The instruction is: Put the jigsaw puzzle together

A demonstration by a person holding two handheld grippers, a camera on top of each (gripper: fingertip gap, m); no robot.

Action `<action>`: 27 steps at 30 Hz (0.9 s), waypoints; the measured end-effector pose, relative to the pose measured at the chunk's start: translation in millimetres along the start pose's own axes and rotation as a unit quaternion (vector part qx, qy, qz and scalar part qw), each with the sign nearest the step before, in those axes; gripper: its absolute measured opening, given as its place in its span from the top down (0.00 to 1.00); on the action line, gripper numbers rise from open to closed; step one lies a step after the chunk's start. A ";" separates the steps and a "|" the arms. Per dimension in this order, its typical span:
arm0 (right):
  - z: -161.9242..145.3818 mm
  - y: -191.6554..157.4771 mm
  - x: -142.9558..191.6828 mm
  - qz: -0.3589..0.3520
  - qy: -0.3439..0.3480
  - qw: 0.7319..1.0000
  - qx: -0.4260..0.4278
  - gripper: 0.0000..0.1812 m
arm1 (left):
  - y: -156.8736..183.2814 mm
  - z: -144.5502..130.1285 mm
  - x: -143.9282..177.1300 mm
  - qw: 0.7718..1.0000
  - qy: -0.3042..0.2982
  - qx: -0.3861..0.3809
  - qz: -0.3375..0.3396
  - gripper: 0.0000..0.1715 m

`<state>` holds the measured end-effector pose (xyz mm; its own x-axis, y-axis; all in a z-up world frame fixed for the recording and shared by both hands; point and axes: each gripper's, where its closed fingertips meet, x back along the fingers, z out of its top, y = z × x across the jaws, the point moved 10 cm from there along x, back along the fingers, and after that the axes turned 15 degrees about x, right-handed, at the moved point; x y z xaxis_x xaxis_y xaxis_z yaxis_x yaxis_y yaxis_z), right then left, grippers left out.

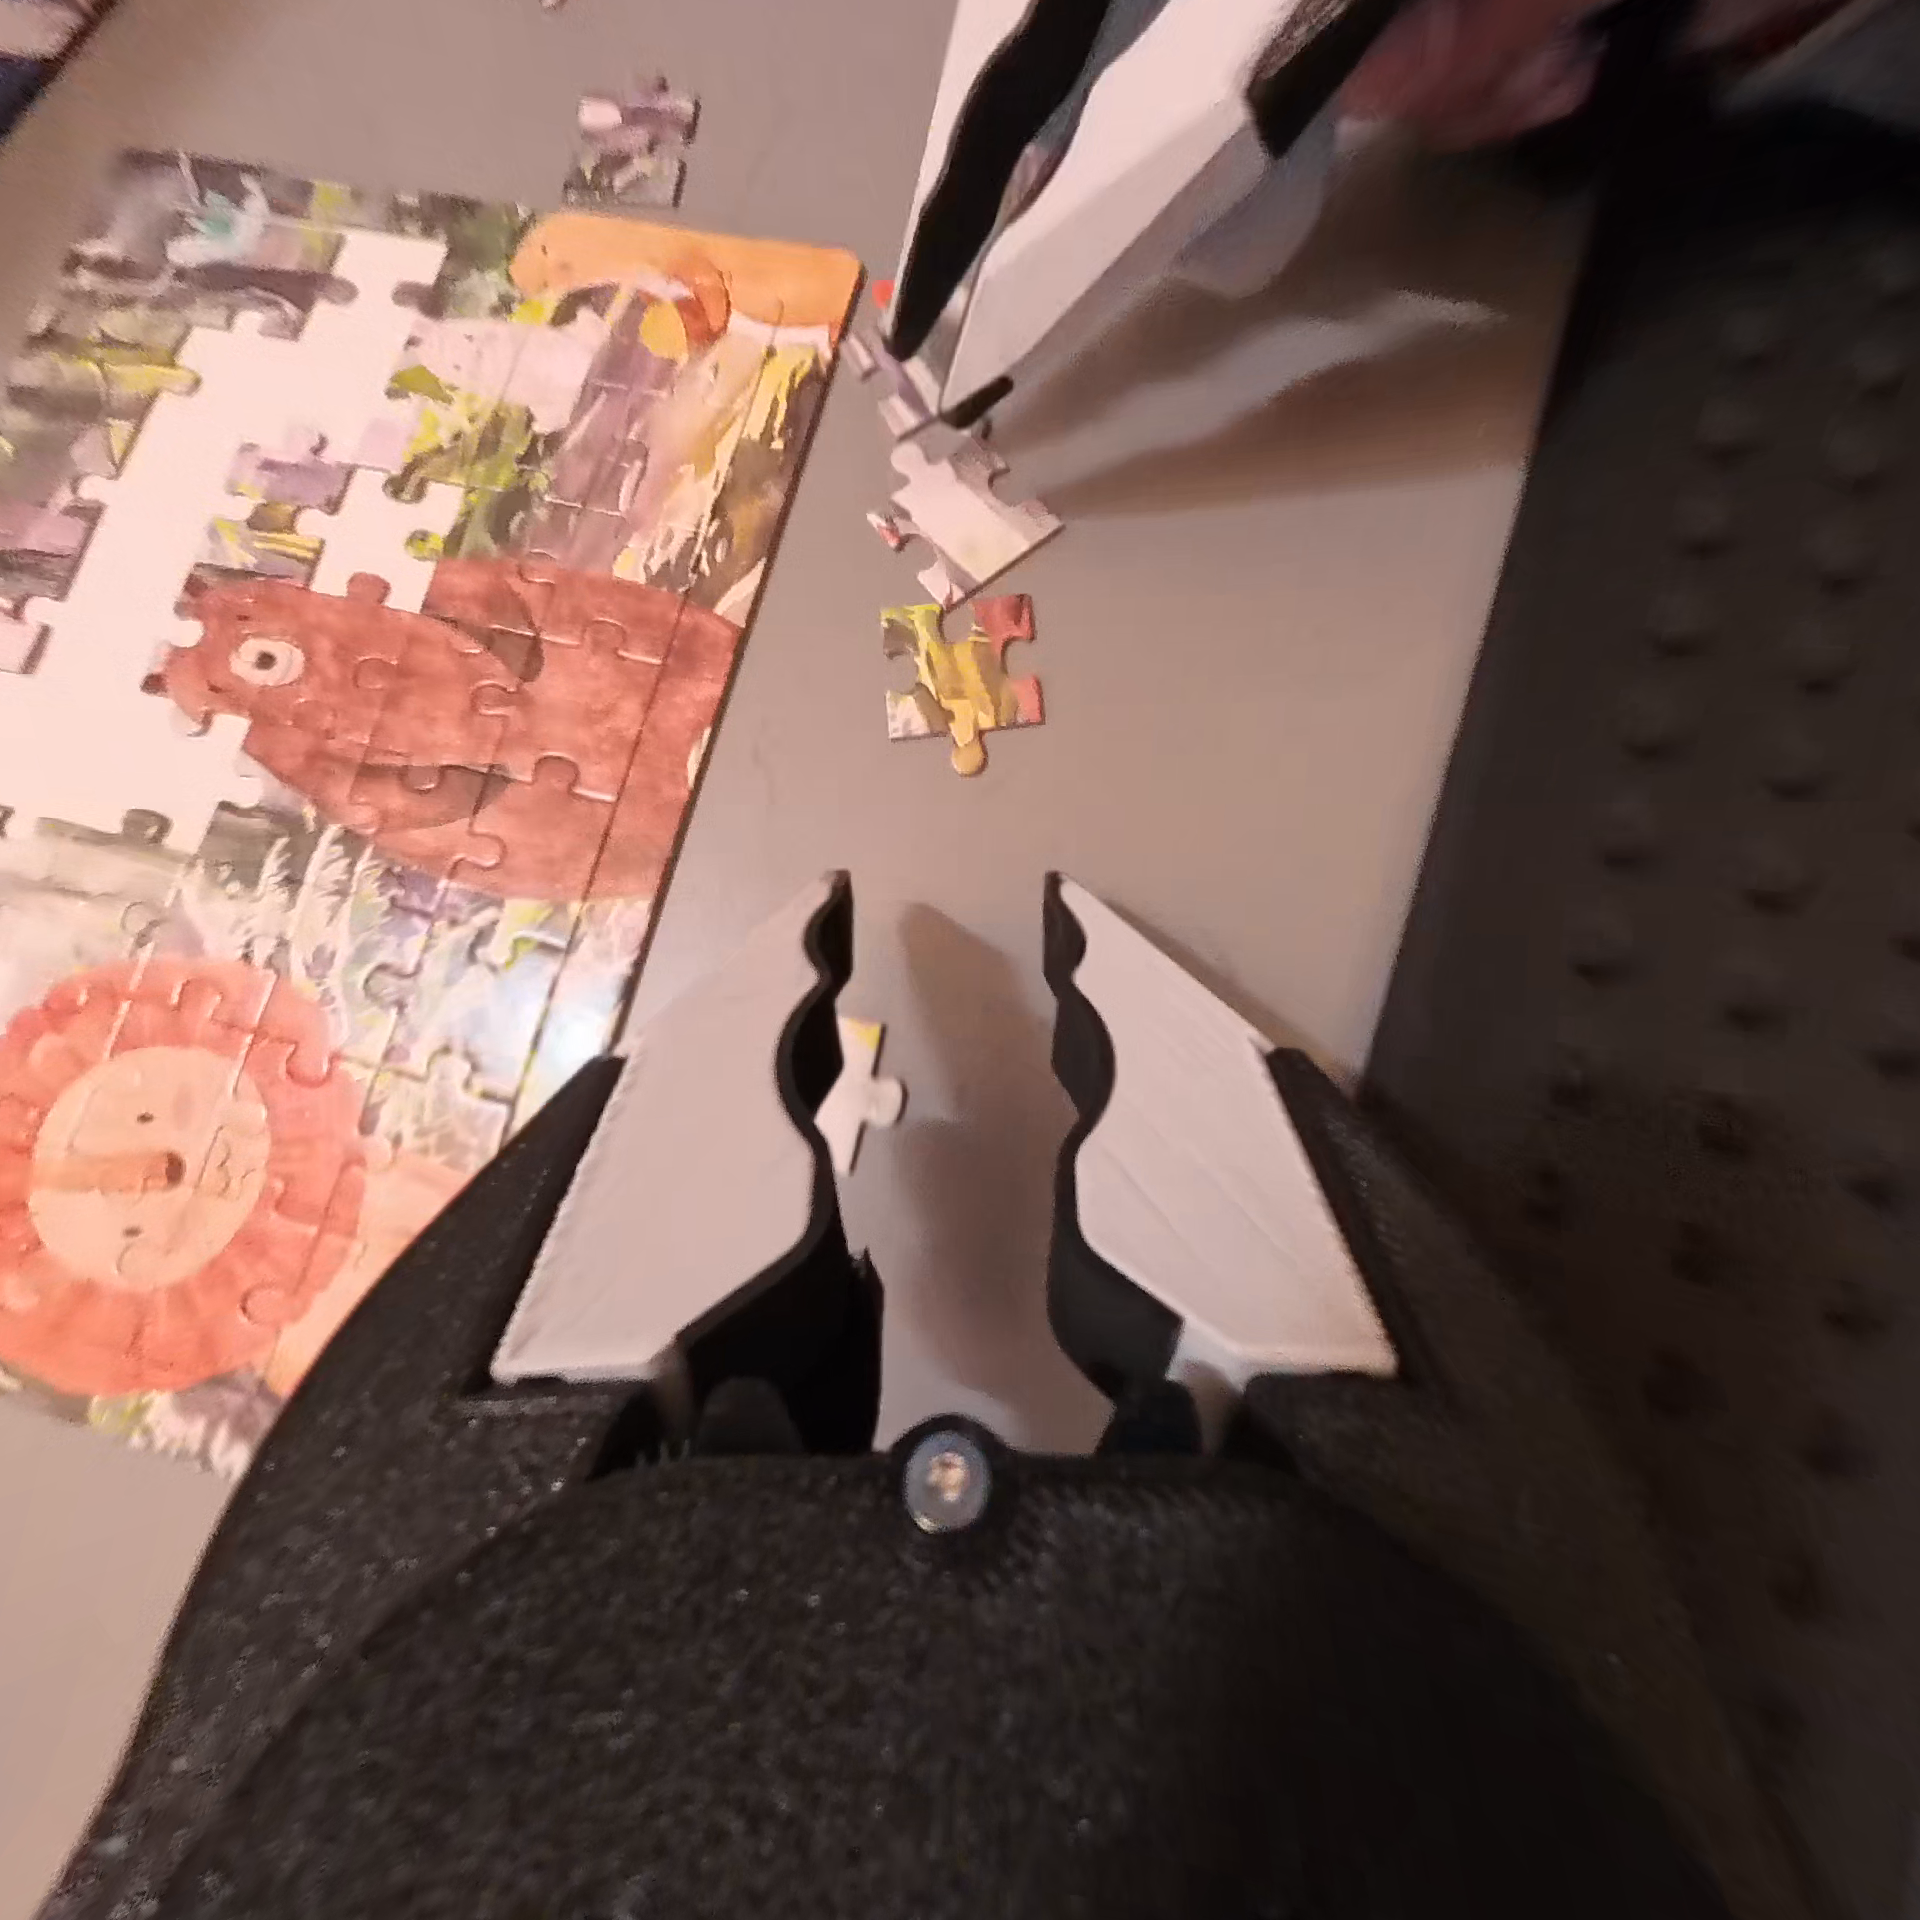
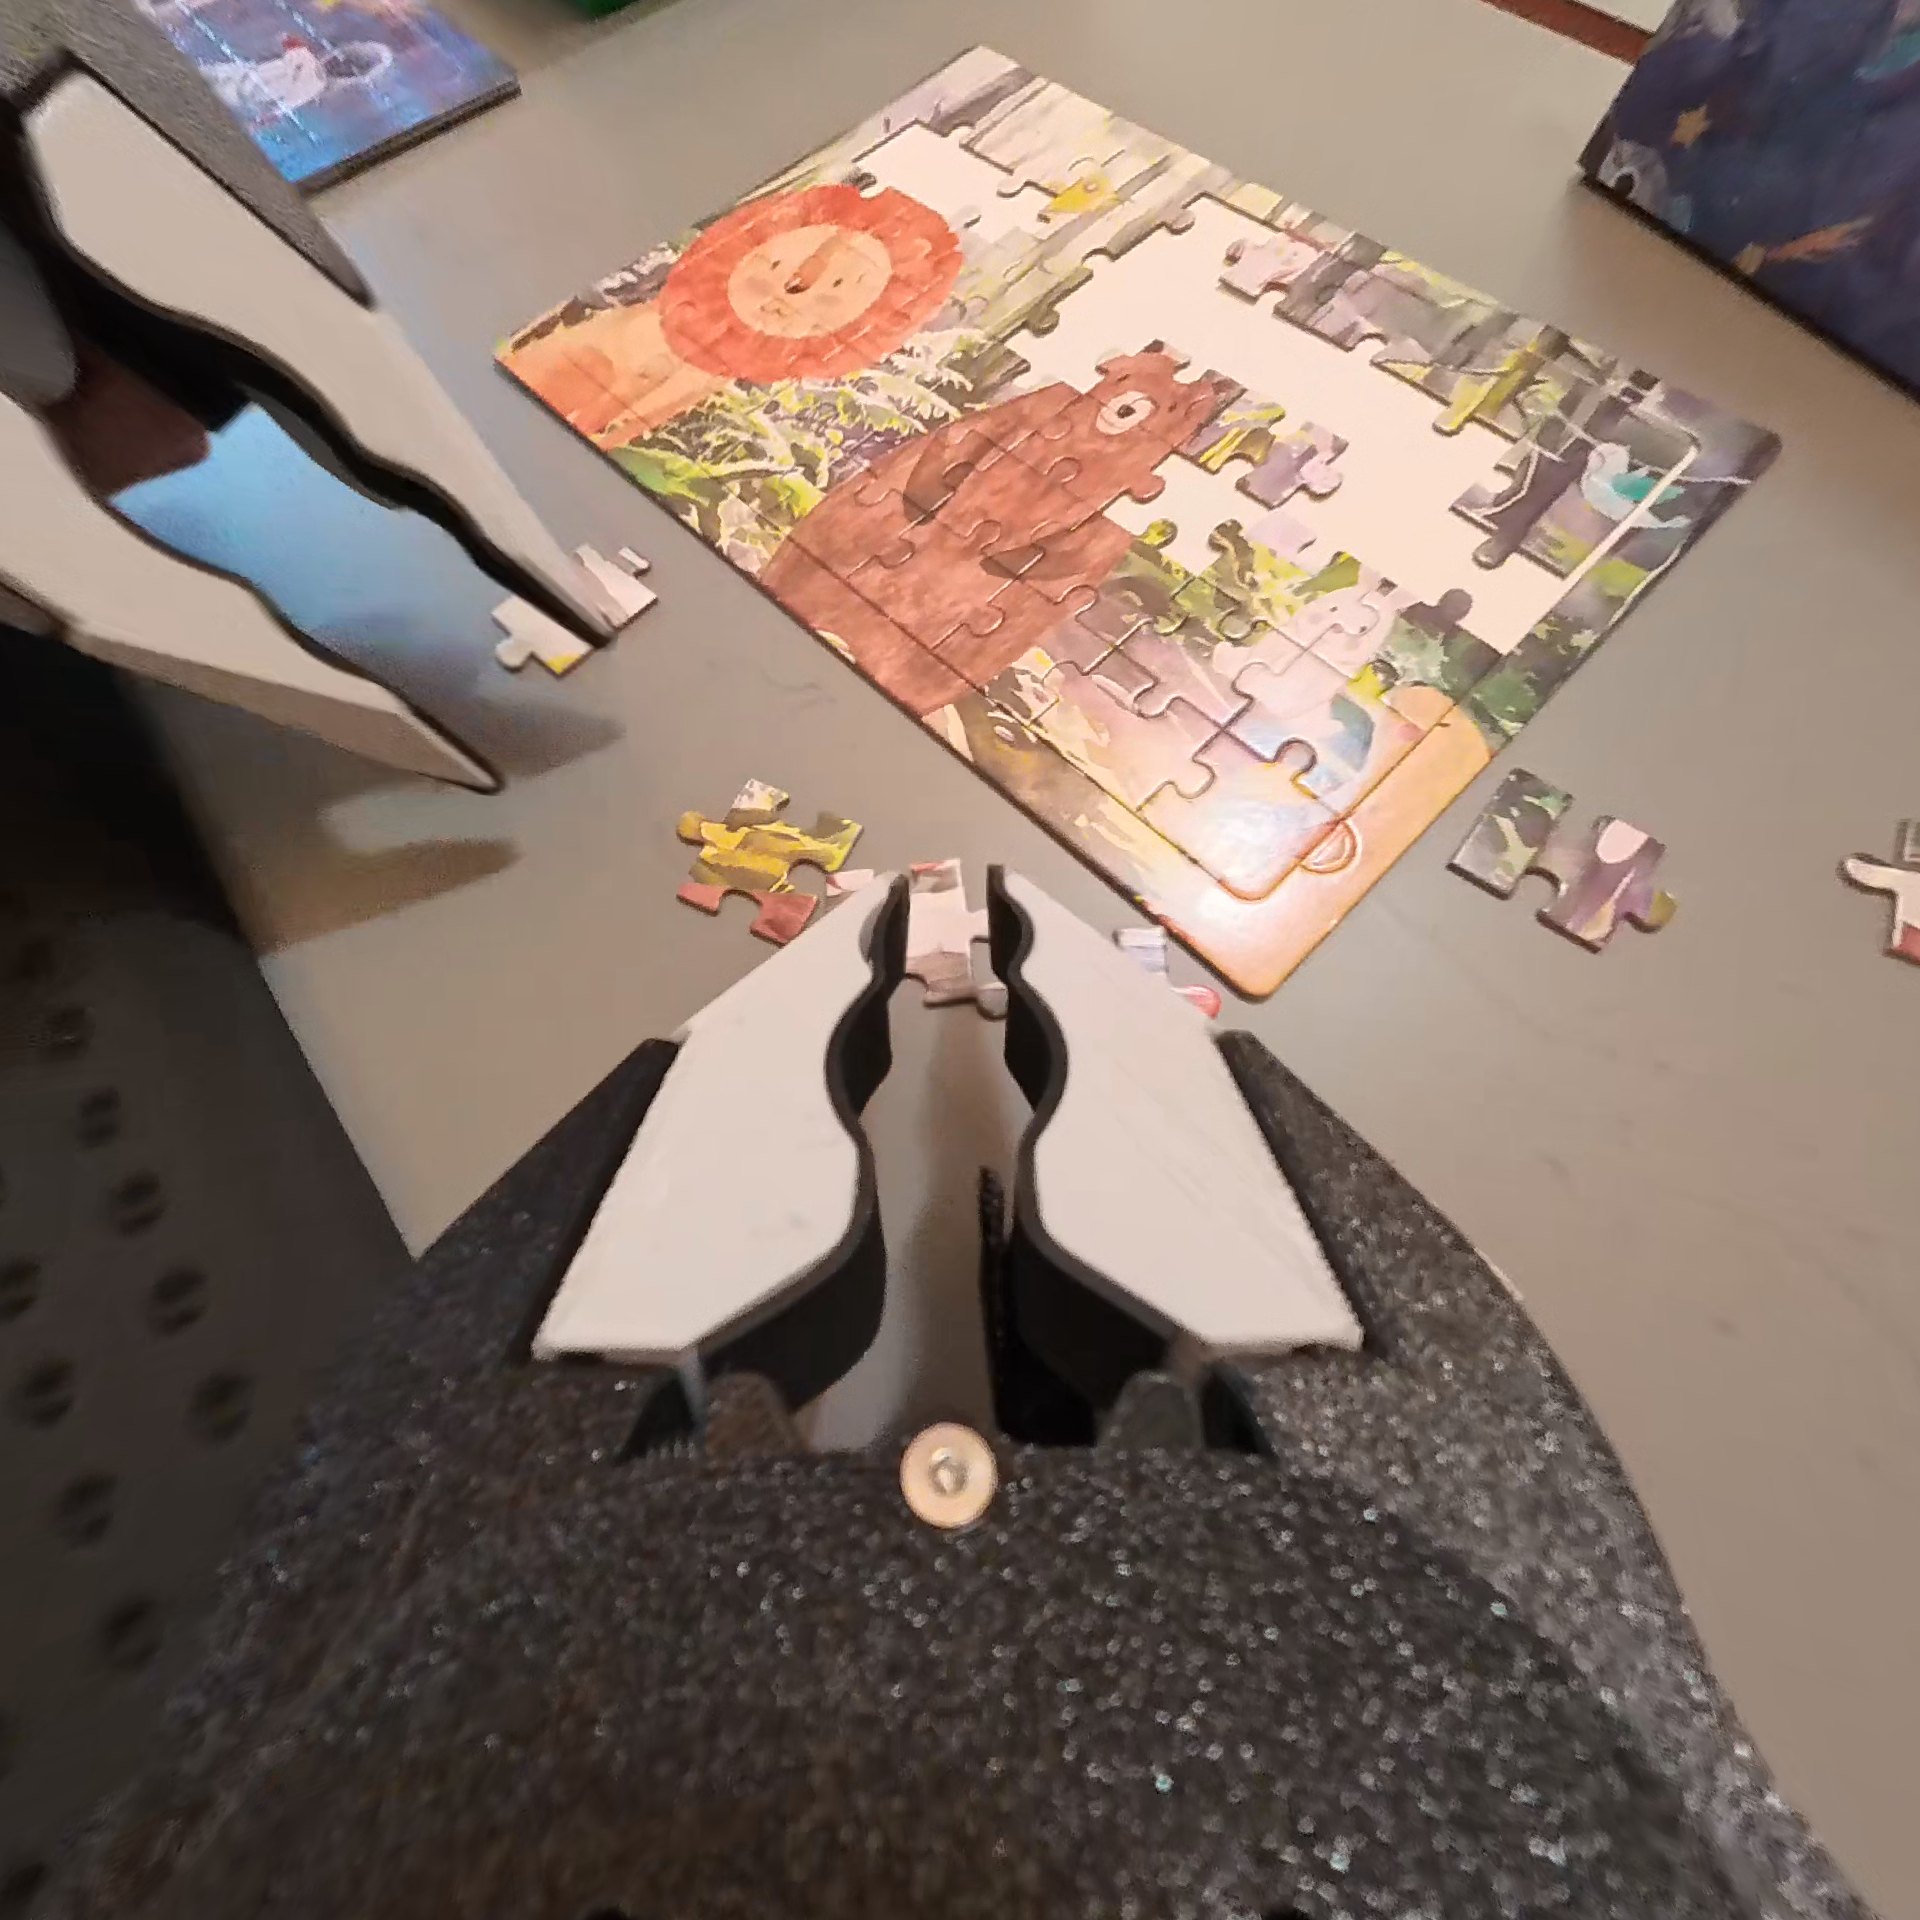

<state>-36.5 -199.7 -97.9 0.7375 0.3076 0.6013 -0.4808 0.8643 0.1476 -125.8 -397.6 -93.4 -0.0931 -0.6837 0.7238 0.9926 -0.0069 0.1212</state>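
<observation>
The right gripper [image 2: 943,883] has its fingers a narrow gap apart, tips lowered on either side of a pale puzzle piece [image 2: 951,940] lying on the grey table [image 2: 1455,1195]; whether the pads actually press that piece I cannot tell. Just left of those tips lies a yellow-and-red piece [image 2: 769,857], and just right of them the orange corner of the jigsaw puzzle [image 2: 1091,499] begins. The left gripper [image 1: 945,883] has its fingers spread wide and holds nothing; a pale piece with some yellow [image 1: 862,1091] lies on the table beneath its left finger, partly hidden by it. In the right wrist view the tip of one left-gripper finger stands at this same piece. The puzzle lies flat on the table between the two grippers' approach sides, partly assembled: a lion and a brown bear are complete, while a white, stepped area in the middle and upper part remains unfilled. Farther off, a purple-and-green piece [image 2: 1558,857] lies beside the puzzle's orange corner, and another piece [image 2: 1886,894] shows at the frame's right edge. A dark blue starry box [image 2: 1766,156] stands beyond the puzzle, and a flat picture board [image 2: 343,73] lies at the far left.
</observation>
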 end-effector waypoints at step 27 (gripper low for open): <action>9.6 -36.3 -29.8 0.153 -0.016 0.985 0.084 0.83 | -7.1 14.2 -32.7 0.999 -0.028 -0.010 -0.036 0.92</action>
<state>-45.5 -244.0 -113.7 0.5319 0.5276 0.6624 -0.7512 0.6550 0.0815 -131.0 -364.9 -108.3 -0.1678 -0.6395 0.7502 0.9845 -0.0688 0.1615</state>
